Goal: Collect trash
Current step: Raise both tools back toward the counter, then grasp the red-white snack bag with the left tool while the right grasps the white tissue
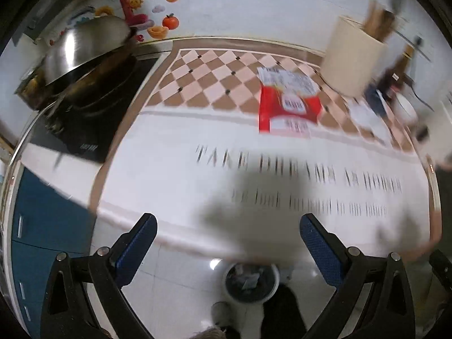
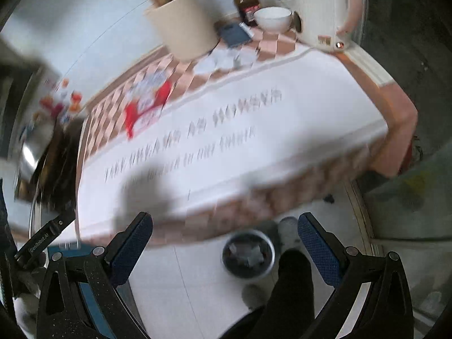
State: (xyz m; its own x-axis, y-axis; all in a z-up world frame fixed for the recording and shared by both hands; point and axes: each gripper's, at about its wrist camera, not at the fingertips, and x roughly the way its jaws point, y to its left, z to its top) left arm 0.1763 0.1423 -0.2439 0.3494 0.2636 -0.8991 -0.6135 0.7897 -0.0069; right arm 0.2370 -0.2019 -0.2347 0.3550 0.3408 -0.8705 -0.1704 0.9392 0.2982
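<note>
A red and white snack wrapper [image 1: 288, 101] lies flat on the checked part of the tablecloth; it also shows blurred in the right wrist view [image 2: 147, 107]. Crumpled white paper [image 1: 367, 118] lies to its right, near the cream holder, and shows in the right wrist view [image 2: 226, 58]. A round trash bin [image 1: 251, 282] with scraps inside stands on the floor below the table edge, also in the right wrist view [image 2: 248, 254]. My left gripper [image 1: 228, 226] is open and empty above the table's near edge. My right gripper [image 2: 226, 226] is open and empty above the floor.
A wok with a steel lid [image 1: 84, 48] sits on a black cooktop [image 1: 82, 124] at left. A cream utensil holder [image 1: 353, 56], a sauce bottle [image 2: 245, 0], a white bowl [image 2: 272, 18] and a white kettle [image 2: 322, 8] stand at the table's back. A person's legs [image 2: 293, 288] are by the bin.
</note>
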